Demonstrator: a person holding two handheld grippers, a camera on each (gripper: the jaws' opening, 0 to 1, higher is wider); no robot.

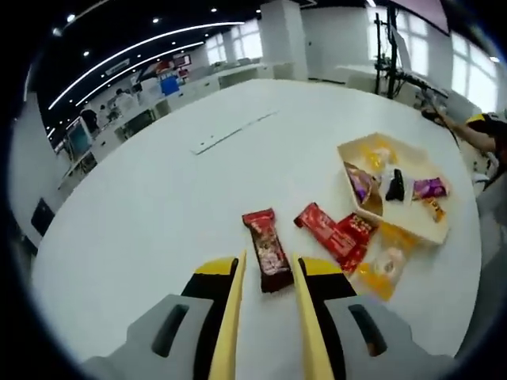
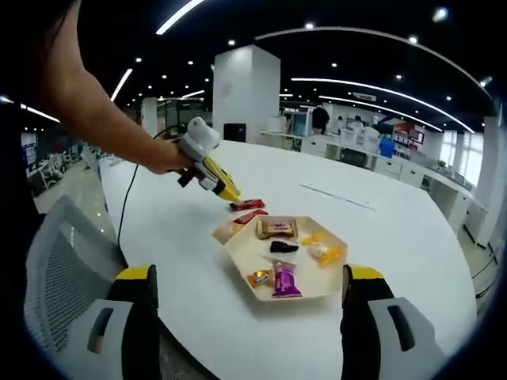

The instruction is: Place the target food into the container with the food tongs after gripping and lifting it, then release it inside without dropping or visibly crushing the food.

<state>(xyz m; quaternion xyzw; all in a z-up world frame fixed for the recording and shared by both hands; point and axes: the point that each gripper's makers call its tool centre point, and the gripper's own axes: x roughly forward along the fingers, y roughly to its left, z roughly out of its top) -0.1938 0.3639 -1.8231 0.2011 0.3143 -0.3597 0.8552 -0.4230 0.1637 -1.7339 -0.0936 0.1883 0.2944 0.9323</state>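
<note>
The left gripper (image 1: 268,273) hovered with jaws parted around one red snack packet (image 1: 268,249), two more beside; the tray (image 1: 400,223) lay near the table edge; the right gripper (image 2: 247,294) gaped wide.

Red snack packet (image 1: 268,250), cream tray (image 2: 238,255), white table (image 1: 158,198), yellow-jawed left hand-held gripper (image 1: 268,317)

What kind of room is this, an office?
Probably an open-plan office: a big white table, a mesh chair, rows of desks with people behind, and long ceiling strip lights.
</note>
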